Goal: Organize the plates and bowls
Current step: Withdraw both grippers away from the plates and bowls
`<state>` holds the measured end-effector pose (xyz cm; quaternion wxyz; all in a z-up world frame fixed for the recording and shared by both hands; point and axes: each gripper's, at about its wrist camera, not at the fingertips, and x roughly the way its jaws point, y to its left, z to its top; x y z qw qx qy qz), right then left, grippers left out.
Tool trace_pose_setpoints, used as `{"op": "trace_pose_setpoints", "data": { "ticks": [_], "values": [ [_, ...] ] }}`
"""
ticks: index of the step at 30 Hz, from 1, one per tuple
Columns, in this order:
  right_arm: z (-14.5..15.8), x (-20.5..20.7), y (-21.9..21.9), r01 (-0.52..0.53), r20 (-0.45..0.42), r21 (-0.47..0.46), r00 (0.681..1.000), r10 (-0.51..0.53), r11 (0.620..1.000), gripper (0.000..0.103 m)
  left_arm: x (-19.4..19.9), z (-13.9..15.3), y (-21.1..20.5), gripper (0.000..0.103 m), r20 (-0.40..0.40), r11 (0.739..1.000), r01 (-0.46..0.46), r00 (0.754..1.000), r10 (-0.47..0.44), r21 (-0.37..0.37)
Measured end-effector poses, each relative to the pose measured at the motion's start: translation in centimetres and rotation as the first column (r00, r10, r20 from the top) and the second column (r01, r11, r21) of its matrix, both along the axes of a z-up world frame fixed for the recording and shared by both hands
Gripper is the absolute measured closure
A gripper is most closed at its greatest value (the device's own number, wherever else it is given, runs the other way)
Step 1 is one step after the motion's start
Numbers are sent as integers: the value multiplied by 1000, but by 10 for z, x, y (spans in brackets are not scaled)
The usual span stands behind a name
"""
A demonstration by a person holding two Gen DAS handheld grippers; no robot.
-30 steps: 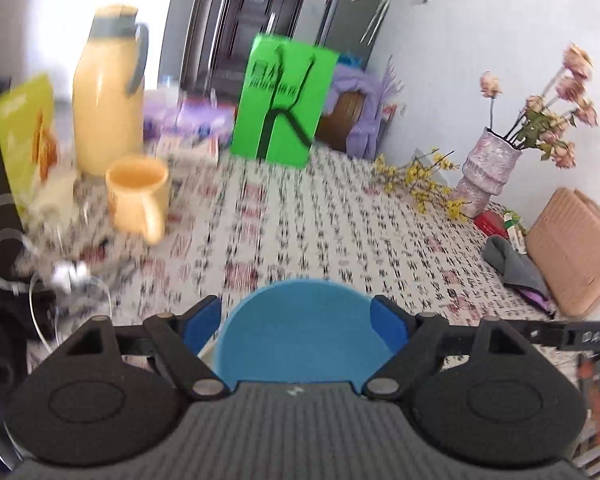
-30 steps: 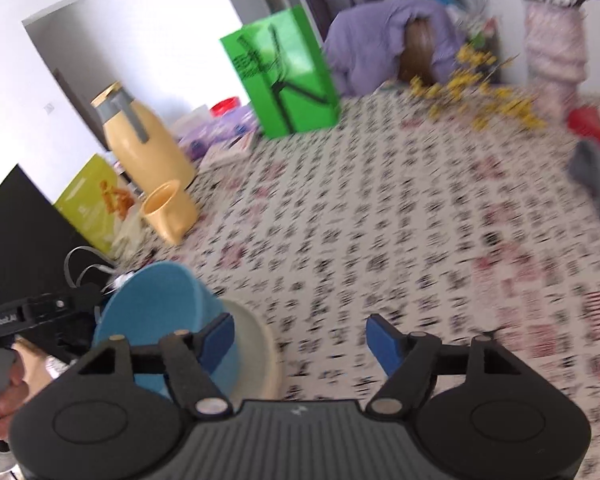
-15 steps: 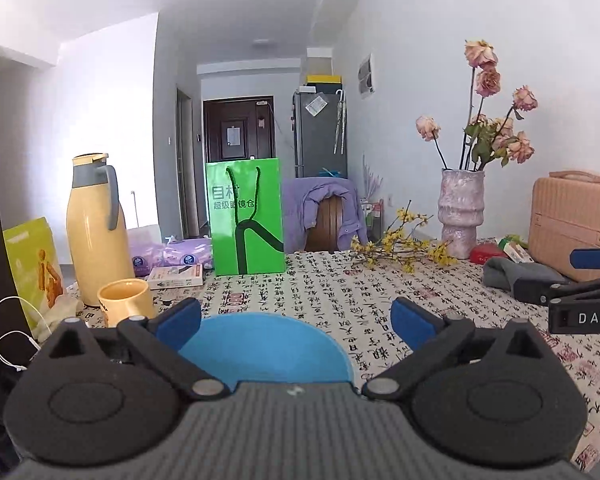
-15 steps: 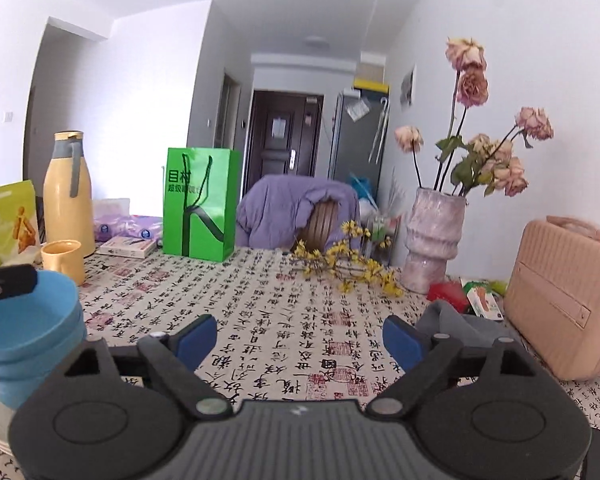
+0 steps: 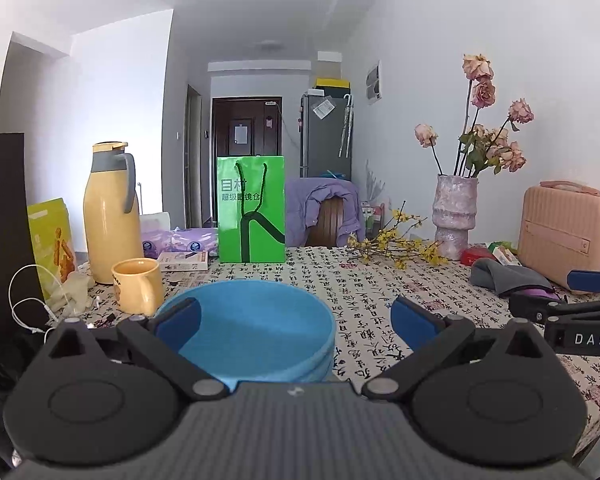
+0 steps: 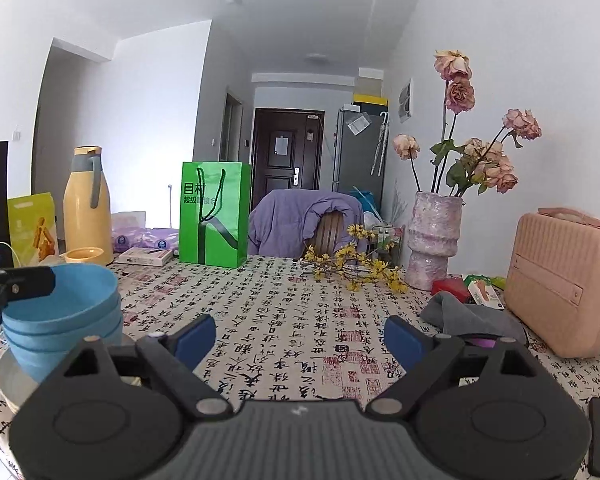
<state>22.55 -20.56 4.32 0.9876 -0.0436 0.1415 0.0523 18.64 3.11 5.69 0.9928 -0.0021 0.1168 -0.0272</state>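
Your left gripper point(image 5: 296, 318) has just spread its fingers wide around the stacked blue bowls point(image 6: 62, 312) without touching; they sit on a plate point(image 6: 8, 380) near the desk's point(image 6: 284, 320) left edge; your right gripper point(image 6: 296, 336) stands open, empty

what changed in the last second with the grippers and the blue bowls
Both views swung up from the tablecloth to level. The left gripper opened wide, its pads clear of the top blue bowl; the right gripper has just opened too, holding nothing. The bowls remain stacked on the plate.
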Motion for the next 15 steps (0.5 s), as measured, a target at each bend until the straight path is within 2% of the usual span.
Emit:
{"op": "trace_pose_setpoints", "data": {
  "ticks": [4, 12, 15],
  "values": [
    [-4, -29, 1, -6, 8, 14, 1000, 6, 1000, 11, -36, -6, 3, 0, 10, 1000, 3, 1000, -3, -6],
    [-22, -102, 10, -1, 10, 32, 1000, 0, 999, 11, -100, -23, 15, 0, 39, 999, -23, 999, 22, 29],
    [-27, -132, 15, 8, 39, 40, 999, -9, 999, 10, -128, -34, 20, 0, 51, 998, -40, 998, 38, 45]
  ]
}}
